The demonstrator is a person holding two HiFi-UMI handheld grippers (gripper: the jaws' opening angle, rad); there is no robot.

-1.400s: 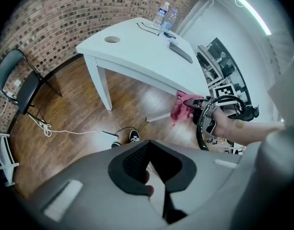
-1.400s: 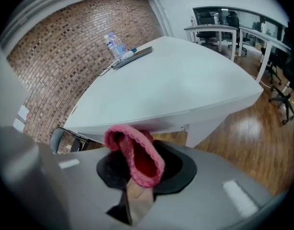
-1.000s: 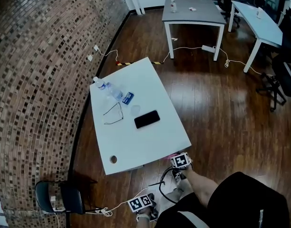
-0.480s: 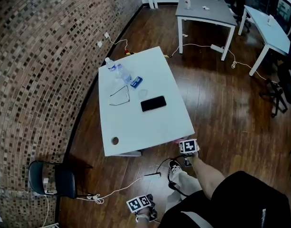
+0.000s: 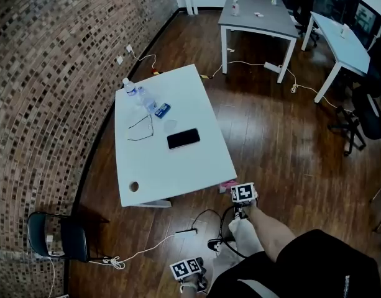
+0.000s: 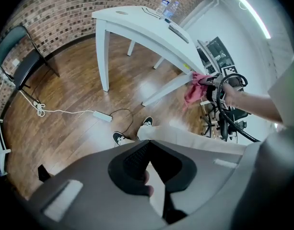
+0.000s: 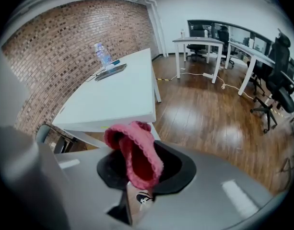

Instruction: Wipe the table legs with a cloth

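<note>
The white table [image 5: 178, 166] stands on a wood floor, its white legs [image 6: 104, 56] plain in the left gripper view. My right gripper [image 5: 243, 193] is just below the table's near right corner, shut on a pink cloth [image 7: 137, 152]. From the left gripper view the cloth [image 6: 194, 87] hangs against the slanted leg [image 6: 168, 87] under that corner. In the right gripper view the table edge [image 7: 118, 95] lies just beyond the cloth. My left gripper [image 5: 189, 269] stays low by my legs, far from the table, jaws together on nothing.
On the table lie a black phone [image 5: 183, 138], glasses [image 5: 140, 128], water bottles [image 5: 137, 93] and a blue pack [image 5: 162, 110]. A power strip with cable [image 5: 185, 232] crosses the floor near my shoe [image 5: 216, 245]. A black chair [image 5: 56, 234] is left, a grey table [image 5: 258, 11] behind.
The head view has swung about. My right gripper with the cloth has shifted slightly right along the table's near corner. The left gripper has stayed low.
</note>
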